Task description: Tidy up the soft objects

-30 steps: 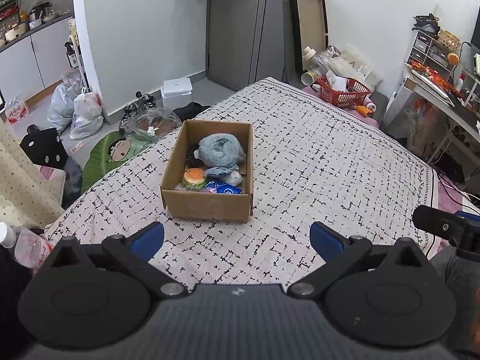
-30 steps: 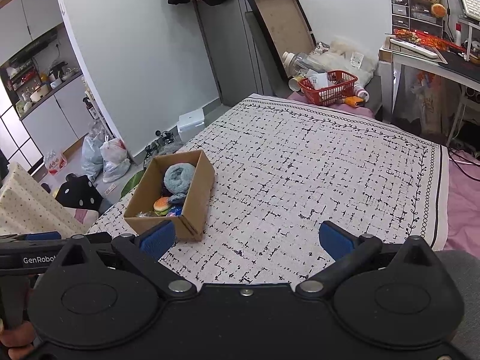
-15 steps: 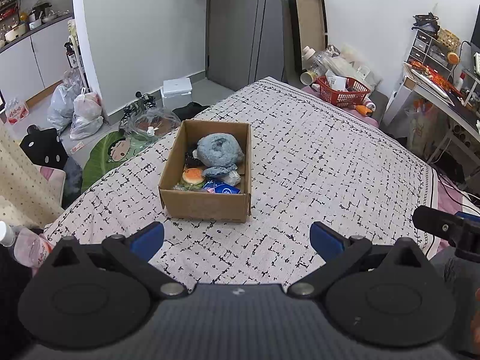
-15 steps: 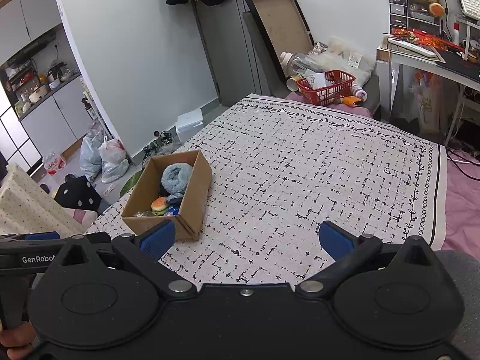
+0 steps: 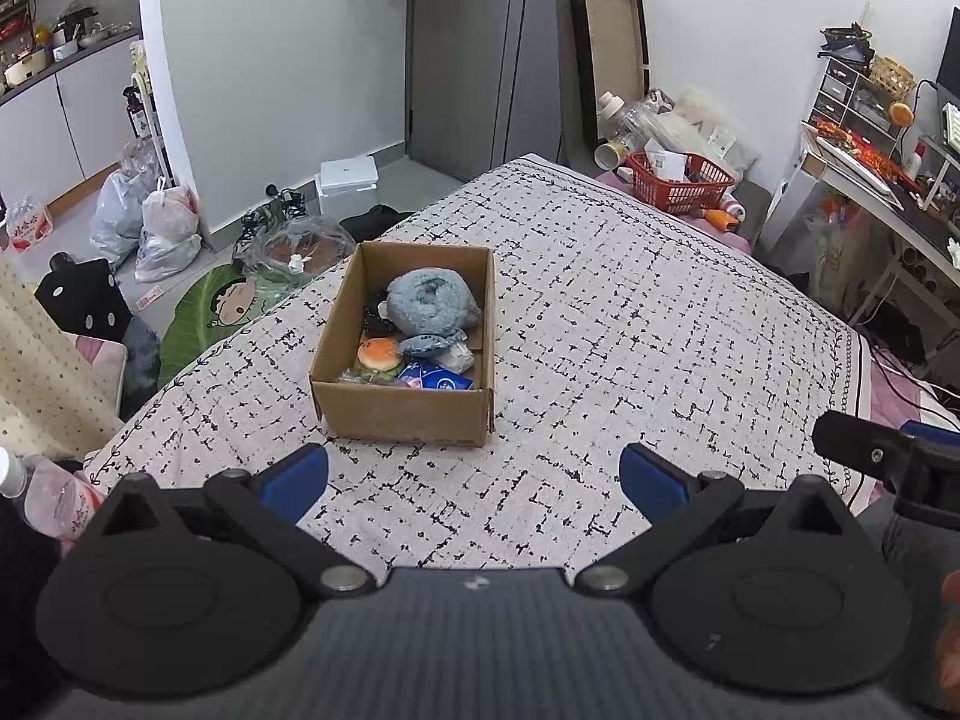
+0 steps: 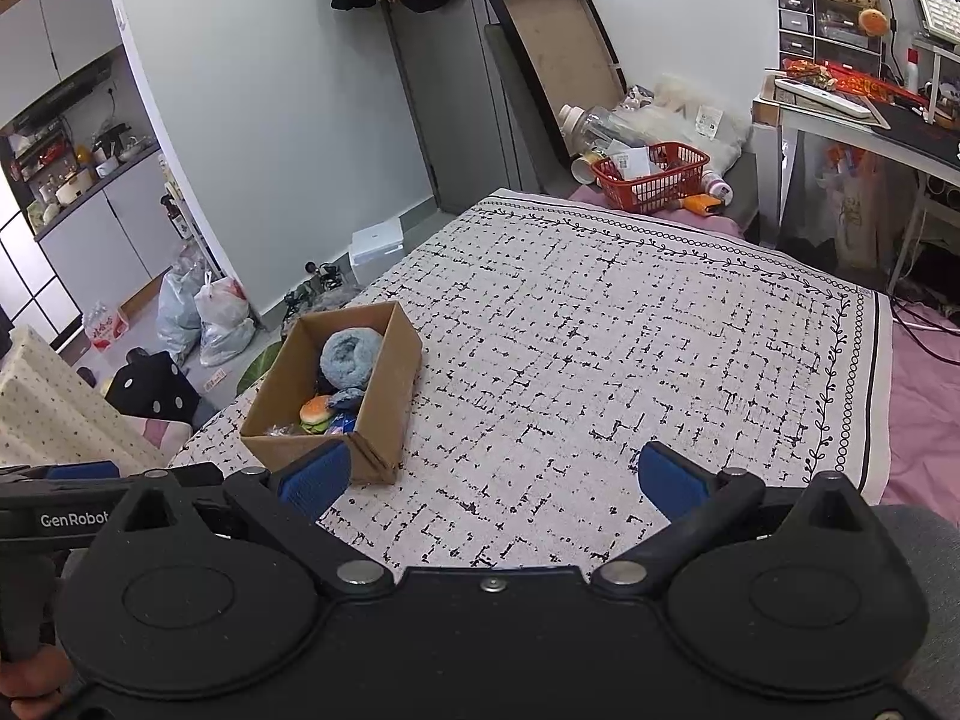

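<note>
A brown cardboard box (image 5: 402, 414) (image 6: 384, 414) sits on the patterned bedspread near the bed's left edge. Inside lie a grey-blue plush (image 5: 431, 300) (image 6: 349, 355), a toy burger (image 5: 378, 354) (image 6: 317, 411), a smaller blue-grey soft toy (image 5: 427, 345) and a blue packet (image 5: 437, 383). My left gripper (image 5: 474, 477) hangs open just in front of the box, nothing between its blue pads. My right gripper (image 6: 492, 477) is open too, to the right of the box, with its left pad (image 6: 315, 474) overlapping the box's near corner in the view.
The bedspread (image 5: 630, 330) stretches wide to the right of the box. A red basket (image 5: 681, 180) (image 6: 651, 177) stands at the bed's far end. A desk (image 6: 852, 120) is at the right. Bags (image 5: 150, 222) and clutter lie on the floor at the left.
Both views have shifted slightly; the box sits a touch lower and further left in the frames. Both grippers stay open and hold nothing.
</note>
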The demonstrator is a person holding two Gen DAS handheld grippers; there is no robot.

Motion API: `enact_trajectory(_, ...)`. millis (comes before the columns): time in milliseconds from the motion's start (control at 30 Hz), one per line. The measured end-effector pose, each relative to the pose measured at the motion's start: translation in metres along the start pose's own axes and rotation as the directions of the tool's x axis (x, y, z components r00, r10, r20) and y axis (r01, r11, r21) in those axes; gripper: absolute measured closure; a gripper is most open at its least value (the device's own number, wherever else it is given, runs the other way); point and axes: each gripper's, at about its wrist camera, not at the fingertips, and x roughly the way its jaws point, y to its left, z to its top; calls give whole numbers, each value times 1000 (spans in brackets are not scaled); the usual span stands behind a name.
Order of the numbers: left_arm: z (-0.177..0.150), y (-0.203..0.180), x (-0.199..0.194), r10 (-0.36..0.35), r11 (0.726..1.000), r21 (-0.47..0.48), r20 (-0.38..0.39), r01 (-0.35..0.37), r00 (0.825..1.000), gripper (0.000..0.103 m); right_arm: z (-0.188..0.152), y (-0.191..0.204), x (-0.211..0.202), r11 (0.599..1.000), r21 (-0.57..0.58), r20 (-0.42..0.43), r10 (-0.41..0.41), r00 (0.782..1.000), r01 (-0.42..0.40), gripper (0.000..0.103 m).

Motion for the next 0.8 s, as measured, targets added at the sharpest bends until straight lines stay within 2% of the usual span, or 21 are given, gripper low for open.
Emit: enact_trajectory(800, 1, -4, 3, 13, 1000, 0, -4, -13, 1000, 1, -1, -2, 4, 1000, -1, -13, 8, 1000, -8, 0)
